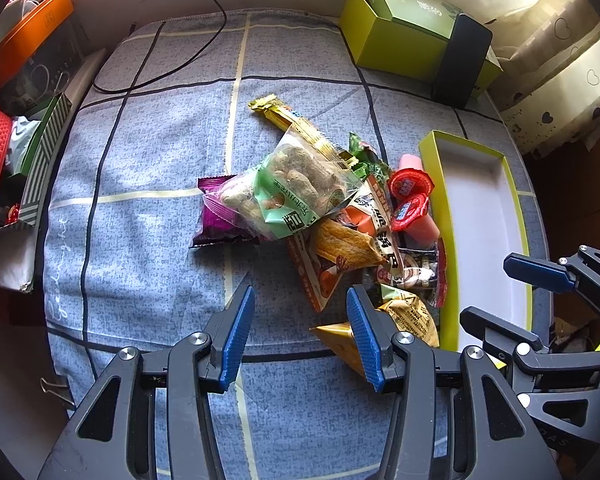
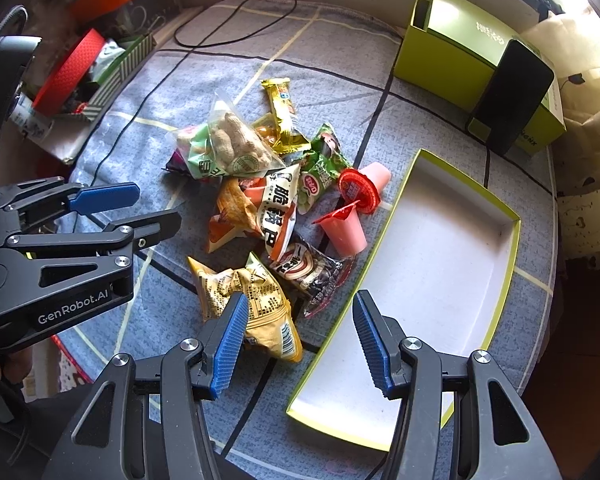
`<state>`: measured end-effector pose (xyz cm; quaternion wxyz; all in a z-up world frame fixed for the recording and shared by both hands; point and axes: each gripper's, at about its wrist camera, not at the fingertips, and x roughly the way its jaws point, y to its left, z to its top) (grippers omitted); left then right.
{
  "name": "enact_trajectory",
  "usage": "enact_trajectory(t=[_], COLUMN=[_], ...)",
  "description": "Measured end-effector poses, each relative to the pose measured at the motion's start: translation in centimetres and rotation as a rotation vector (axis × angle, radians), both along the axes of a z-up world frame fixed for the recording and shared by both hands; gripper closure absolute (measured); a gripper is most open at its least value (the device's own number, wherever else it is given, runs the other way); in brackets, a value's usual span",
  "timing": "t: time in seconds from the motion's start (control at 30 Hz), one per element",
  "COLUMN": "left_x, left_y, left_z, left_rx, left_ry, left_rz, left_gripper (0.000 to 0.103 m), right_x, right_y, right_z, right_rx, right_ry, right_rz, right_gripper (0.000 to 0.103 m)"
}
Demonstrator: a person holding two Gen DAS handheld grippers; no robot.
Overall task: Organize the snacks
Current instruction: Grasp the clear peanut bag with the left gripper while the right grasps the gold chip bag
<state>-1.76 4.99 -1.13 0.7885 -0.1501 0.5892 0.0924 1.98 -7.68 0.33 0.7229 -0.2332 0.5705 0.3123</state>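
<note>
A pile of snacks lies on the blue checked cloth: a clear peanut bag (image 1: 296, 184) (image 2: 228, 144), a purple packet (image 1: 216, 216), a gold bar (image 1: 296, 124) (image 2: 284, 112), two pink jelly cups (image 1: 414, 200) (image 2: 346, 226), a crumpled yellow bag (image 1: 404, 320) (image 2: 256, 304). An empty lime-rimmed tray (image 1: 488, 240) (image 2: 432, 280) lies to the pile's right. My left gripper (image 1: 300, 332) is open and empty in front of the pile. My right gripper (image 2: 298, 336) is open and empty, between the yellow bag and the tray's near edge.
A green box (image 1: 404, 28) (image 2: 468, 56) with a black device (image 1: 460, 60) (image 2: 508, 96) leaning on it stands at the back right. A black cable (image 1: 156, 60) crosses the back left. Red and striped boxes (image 1: 28, 160) crowd the left edge.
</note>
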Motion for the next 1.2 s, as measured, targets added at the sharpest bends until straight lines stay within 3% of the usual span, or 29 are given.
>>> enact_trajectory(t=[1.2], left_x=[1.9], left_y=[4.0], left_z=[-0.5], left_rx=[-0.065], left_ry=[-0.029], left_rz=[0.054], left_gripper=[0.054], right_x=[2.3], right_y=[0.2], right_z=[-1.6], right_rx=[0.064], right_ry=[0.07], right_rz=[-0.061], right_gripper=[0.047])
